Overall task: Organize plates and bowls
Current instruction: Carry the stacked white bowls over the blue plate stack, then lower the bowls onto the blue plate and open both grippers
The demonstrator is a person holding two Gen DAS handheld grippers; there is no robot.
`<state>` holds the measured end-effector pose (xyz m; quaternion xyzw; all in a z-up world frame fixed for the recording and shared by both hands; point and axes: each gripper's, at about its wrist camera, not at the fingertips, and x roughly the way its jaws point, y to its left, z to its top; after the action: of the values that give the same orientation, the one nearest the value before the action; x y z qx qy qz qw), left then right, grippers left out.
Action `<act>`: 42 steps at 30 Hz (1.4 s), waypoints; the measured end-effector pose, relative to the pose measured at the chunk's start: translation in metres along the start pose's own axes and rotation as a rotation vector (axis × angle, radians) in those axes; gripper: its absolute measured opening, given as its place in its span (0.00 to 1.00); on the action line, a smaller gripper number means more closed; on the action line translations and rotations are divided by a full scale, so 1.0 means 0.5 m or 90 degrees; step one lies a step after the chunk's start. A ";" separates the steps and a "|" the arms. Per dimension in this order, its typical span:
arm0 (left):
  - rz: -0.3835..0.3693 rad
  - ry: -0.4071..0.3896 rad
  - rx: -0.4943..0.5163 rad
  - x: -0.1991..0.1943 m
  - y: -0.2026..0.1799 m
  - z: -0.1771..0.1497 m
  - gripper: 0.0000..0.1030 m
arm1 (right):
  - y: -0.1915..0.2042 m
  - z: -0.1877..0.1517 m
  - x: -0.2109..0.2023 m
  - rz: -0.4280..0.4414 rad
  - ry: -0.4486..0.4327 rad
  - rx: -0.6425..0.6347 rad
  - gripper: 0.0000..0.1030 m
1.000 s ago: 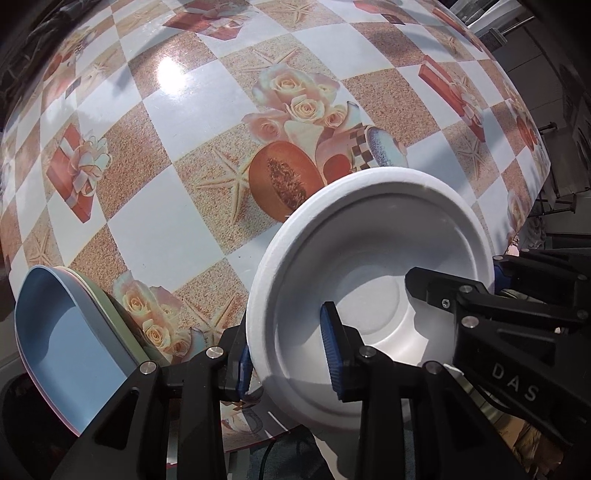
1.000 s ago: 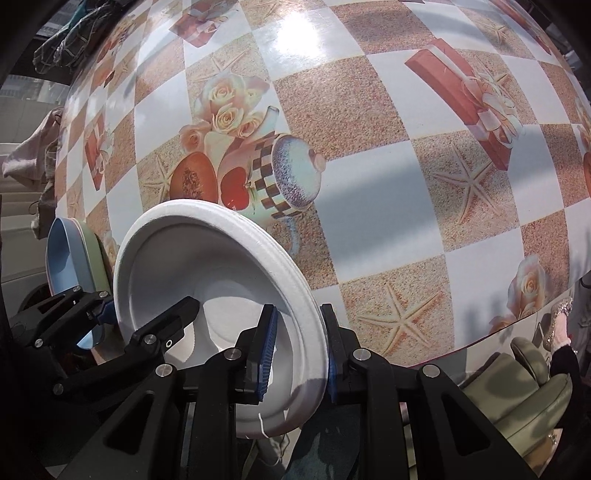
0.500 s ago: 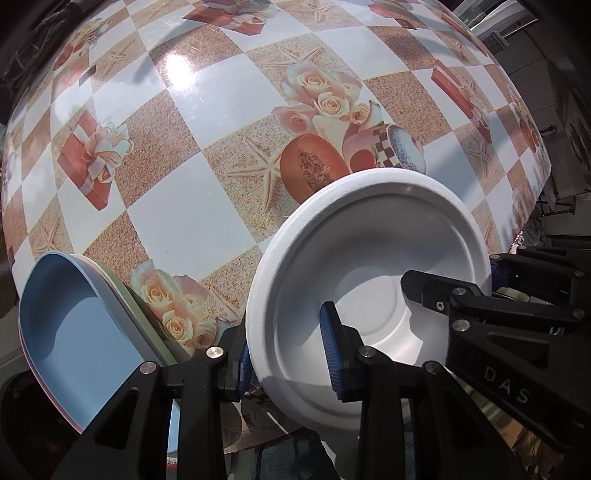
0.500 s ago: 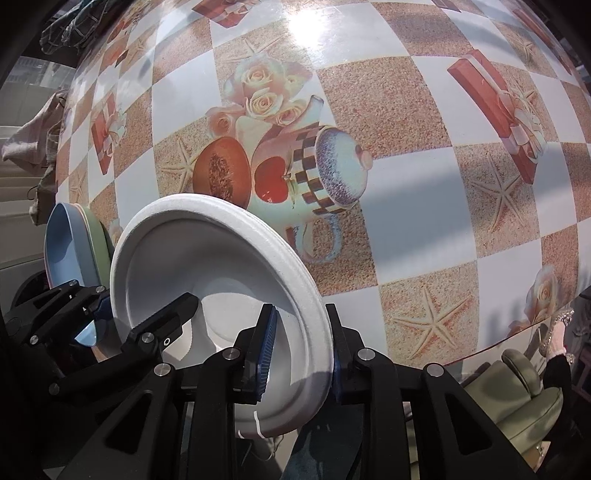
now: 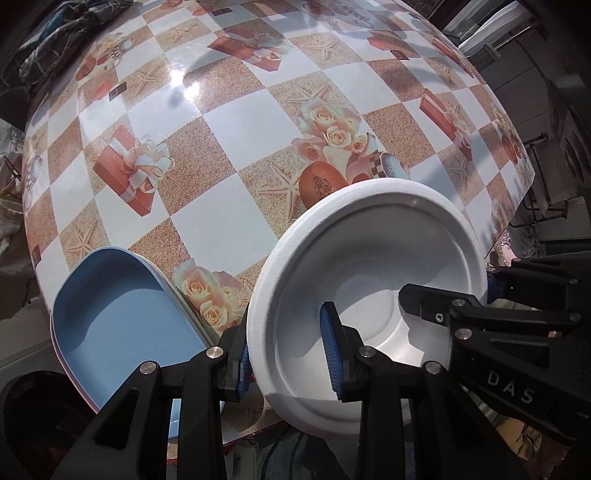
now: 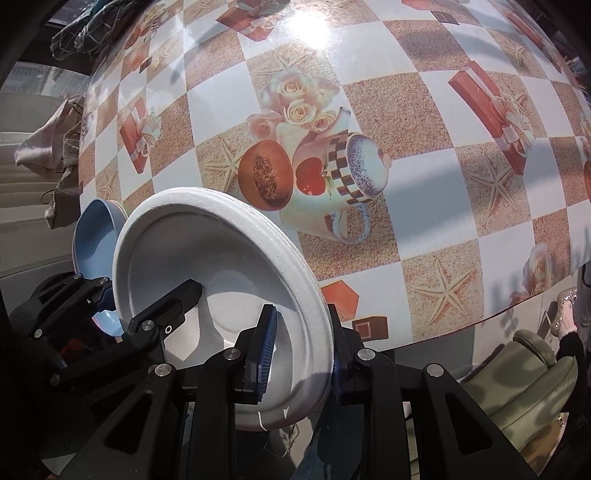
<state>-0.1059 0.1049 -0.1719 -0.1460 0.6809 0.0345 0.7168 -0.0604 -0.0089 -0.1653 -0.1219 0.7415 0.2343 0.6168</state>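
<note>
Checked tablecloth (image 5: 236,122), blue plate (image 5: 122,325), white bowl (image 5: 369,280)

Open tablecloth (image 5: 229,122) beyond blue plates (image 5: 122,325)

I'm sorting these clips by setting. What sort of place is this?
Probably a home dining area: a table under a glossy printed tablecloth with roses and gift boxes, a white disposable plate and blue dish on hand, and clothes heaped at the far edge.

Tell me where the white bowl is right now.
The white bowl is held tilted above the table's near edge, the left gripper and the right gripper each clamping its rim; the blue plate lies to its left.
</note>
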 end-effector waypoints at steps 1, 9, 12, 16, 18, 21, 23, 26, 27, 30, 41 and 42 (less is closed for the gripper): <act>-0.001 -0.003 -0.001 -0.012 0.003 -0.002 0.35 | 0.005 -0.001 -0.011 0.001 -0.006 -0.001 0.28; -0.008 -0.043 -0.052 -0.076 0.068 -0.039 0.35 | 0.080 0.019 -0.056 0.004 -0.040 -0.043 0.28; 0.000 -0.060 -0.087 -0.094 0.117 -0.054 0.35 | 0.124 0.027 -0.057 0.010 -0.043 -0.077 0.28; 0.011 -0.076 -0.137 -0.122 0.183 -0.083 0.35 | 0.187 0.037 -0.052 0.018 -0.040 -0.122 0.28; 0.016 -0.082 -0.158 -0.132 0.211 -0.100 0.35 | 0.219 0.038 -0.045 0.020 -0.038 -0.146 0.28; 0.024 -0.086 -0.189 -0.136 0.243 -0.122 0.35 | 0.261 0.037 -0.033 0.024 -0.030 -0.175 0.28; 0.029 -0.084 -0.208 -0.138 0.265 -0.138 0.35 | 0.288 0.036 -0.021 0.024 -0.024 -0.192 0.28; 0.035 -0.082 -0.229 -0.135 0.289 -0.154 0.35 | 0.317 0.035 -0.006 0.026 -0.016 -0.210 0.28; 0.036 -0.082 -0.234 -0.134 0.295 -0.157 0.35 | 0.325 0.035 -0.001 0.026 -0.014 -0.214 0.28; 0.039 -0.079 -0.243 -0.129 0.311 -0.165 0.35 | 0.342 0.040 0.013 0.025 -0.008 -0.218 0.28; 0.049 -0.073 -0.233 -0.105 0.320 -0.160 0.38 | 0.352 0.050 0.043 0.007 0.007 -0.222 0.28; 0.053 -0.076 -0.231 -0.105 0.319 -0.160 0.41 | 0.351 0.052 0.044 0.009 0.009 -0.222 0.28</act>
<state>-0.2262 0.2444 -0.1482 -0.2422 0.6252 0.1945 0.7160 -0.1253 0.1572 -0.1554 -0.2235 0.6950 0.3630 0.5791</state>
